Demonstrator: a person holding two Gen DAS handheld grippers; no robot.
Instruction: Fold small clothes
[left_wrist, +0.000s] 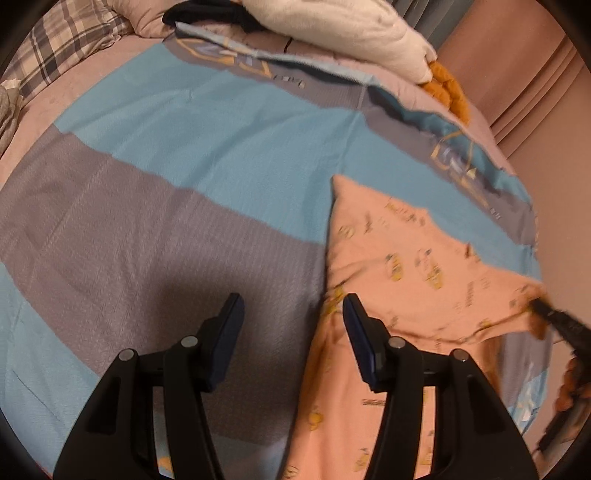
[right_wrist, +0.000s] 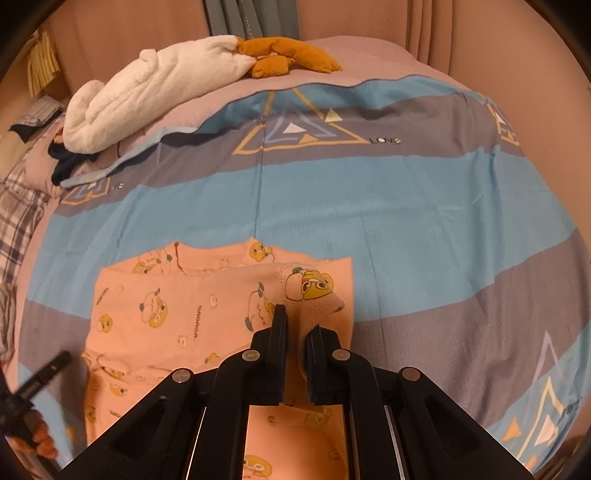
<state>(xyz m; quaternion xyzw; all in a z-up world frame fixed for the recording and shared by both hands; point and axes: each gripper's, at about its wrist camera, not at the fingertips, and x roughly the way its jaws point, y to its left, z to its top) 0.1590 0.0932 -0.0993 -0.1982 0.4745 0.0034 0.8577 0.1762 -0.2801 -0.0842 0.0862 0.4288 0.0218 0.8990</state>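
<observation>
The right gripper (right_wrist: 295, 325) was clamped on the peach duck-print garment's (right_wrist: 166, 306) cuff (right_wrist: 314, 295); the left gripper (left_wrist: 293, 314) hung wide apart over the striped bedspread (left_wrist: 184, 147).

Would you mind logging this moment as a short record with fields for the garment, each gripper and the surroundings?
garment: peach duck-print garment, spread on the striped bedcover
right gripper: shut on the garment's ribbed cuff
left gripper: open, holding nothing, at the garment's edge
background: white blanket and orange plush at the far side
</observation>
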